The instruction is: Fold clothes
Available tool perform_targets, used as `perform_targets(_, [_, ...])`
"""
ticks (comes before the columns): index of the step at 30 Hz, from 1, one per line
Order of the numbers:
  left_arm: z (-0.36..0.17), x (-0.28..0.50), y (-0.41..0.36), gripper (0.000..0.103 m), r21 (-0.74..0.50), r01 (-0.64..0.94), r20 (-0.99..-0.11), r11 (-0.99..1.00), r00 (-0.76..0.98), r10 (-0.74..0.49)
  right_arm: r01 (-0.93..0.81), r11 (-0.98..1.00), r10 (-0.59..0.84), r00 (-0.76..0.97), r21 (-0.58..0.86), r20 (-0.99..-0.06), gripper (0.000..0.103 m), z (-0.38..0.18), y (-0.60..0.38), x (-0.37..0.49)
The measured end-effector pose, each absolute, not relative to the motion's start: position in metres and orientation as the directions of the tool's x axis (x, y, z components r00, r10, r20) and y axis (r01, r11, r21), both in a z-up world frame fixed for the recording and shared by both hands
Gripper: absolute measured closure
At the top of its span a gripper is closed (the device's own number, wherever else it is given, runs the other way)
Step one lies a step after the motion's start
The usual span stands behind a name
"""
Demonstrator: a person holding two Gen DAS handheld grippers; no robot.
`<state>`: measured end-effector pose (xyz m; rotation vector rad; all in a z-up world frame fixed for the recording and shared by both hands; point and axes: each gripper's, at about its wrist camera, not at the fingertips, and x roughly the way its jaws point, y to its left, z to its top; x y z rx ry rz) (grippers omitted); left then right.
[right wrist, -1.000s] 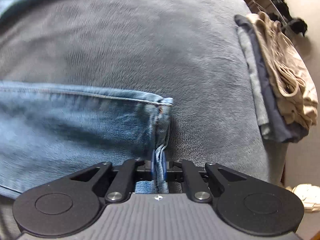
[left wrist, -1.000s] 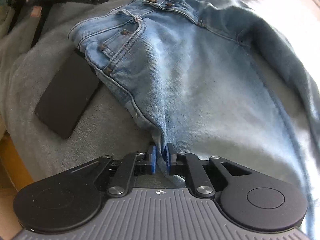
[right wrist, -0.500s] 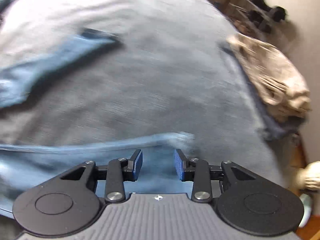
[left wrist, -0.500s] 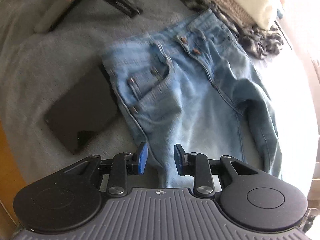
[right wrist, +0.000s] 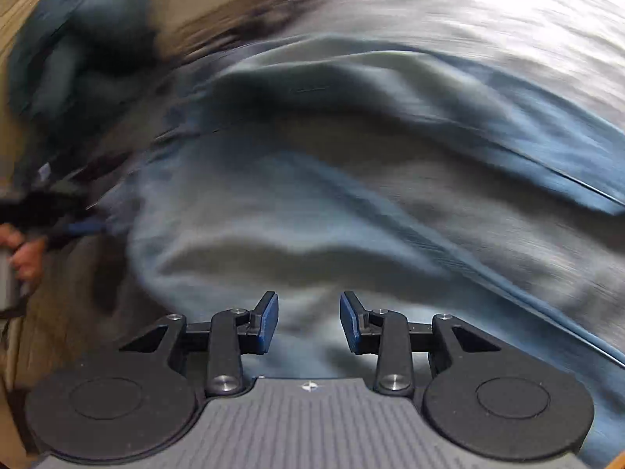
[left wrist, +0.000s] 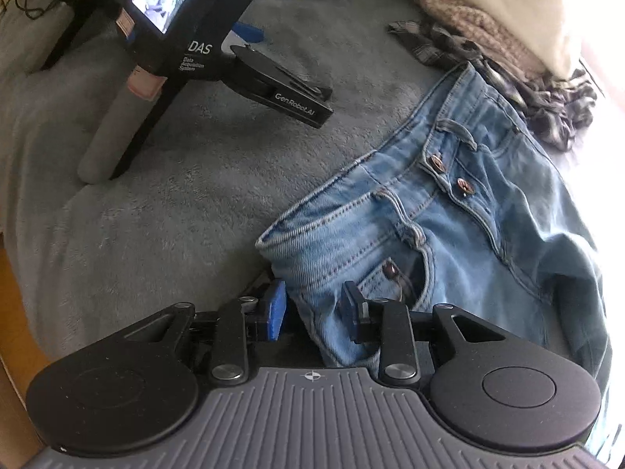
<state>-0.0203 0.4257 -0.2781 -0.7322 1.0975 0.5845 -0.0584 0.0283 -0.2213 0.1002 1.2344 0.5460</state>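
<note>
jeans [left wrist: 449,242] are spread on a blanket [left wrist: 175,195]; both grippers, left [left wrist: 314,314] and right [right wrist: 308,322], are seen part open, holding nothing.

A bed covered with a grey fleece blanket [left wrist: 187,203] fills the view. Bright daylight washes out its far right side. A strip of wooden floor [left wrist: 11,285] shows at the left edge.
</note>
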Motion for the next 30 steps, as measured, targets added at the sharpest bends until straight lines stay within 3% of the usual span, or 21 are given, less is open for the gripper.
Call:
perform_targets(3, [-0.285,-0.014,0.428,0.074,-0.232,-0.750,-0.934,0.619,0.350,0.074,-0.383,0.848,0.461,0.193,0.366,-0.866,0.065,-0.221,0.056,-0.055])
perform_targets(7, [-0.284,-0.015,0.428,0.088,-0.221,-0.749,-0.926,0.624,0.362,0.106,-0.426,0.835,0.458,0.188,0.348,-0.869,0.065,-0.222,0.083,-0.046])
perform_targets(13, [-0.253,-0.020,0.439,0.093,-0.238,-0.744,-0.892,0.624,0.423,0.163,-0.533,0.782,0.469,0.164,0.322,-0.868,0.065,-0.223,0.108,-0.040])
perform_targets(23, [-0.281,-0.013,0.438,0.091,-0.128,-0.690,-0.925,0.713,0.343,0.165,-0.683,0.624,0.570,0.067,0.379,-0.819,0.065,-0.260,0.164,-0.037])
perform_targets(26, [-0.275,-0.014,0.435,0.084,-0.115,-0.679,-0.930,0.725,0.331,0.162,-0.672,0.625,0.516,-0.026,0.397,-0.856,0.065,-0.296,0.179,-0.038])
perform_targets(30, [-0.256,-0.019,0.425,0.075,-0.049,-0.665,-0.921,0.745,0.319,0.225,-0.658,0.616,0.561,-0.018,0.433,-0.828,0.063,-0.283,0.170,-0.036])
